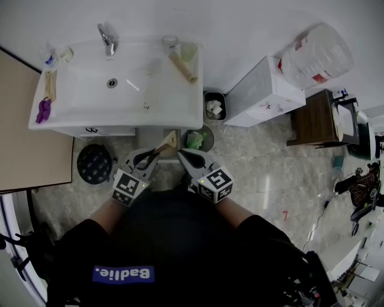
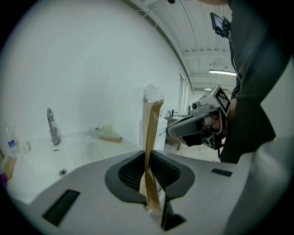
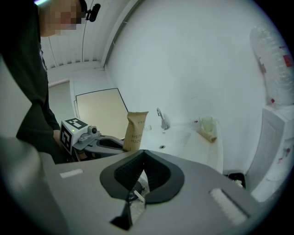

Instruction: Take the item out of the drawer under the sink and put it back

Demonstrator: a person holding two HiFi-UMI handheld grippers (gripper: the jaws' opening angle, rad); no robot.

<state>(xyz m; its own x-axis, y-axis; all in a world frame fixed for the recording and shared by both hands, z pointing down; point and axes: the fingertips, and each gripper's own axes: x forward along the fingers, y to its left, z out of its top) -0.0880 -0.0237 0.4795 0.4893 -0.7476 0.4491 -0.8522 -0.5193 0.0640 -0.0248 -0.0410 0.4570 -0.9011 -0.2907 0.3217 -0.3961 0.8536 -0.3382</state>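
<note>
Below the sink front, left hand-held gripper clamps a brown paper pouch upright. Right hand-held gripper just beside it, jaws together, empty.

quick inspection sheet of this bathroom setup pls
surface: white sink, tap at the back
job's things: brown paper pouch upright in the left tongs; drawer not visible
clutter: cup and roll on the sink rim; small bin on the floor
grippers: left tongs shut on the pouch; right tongs shut, empty
cables: thin lead on the floor, right
surroundings: white wall, white box
</note>
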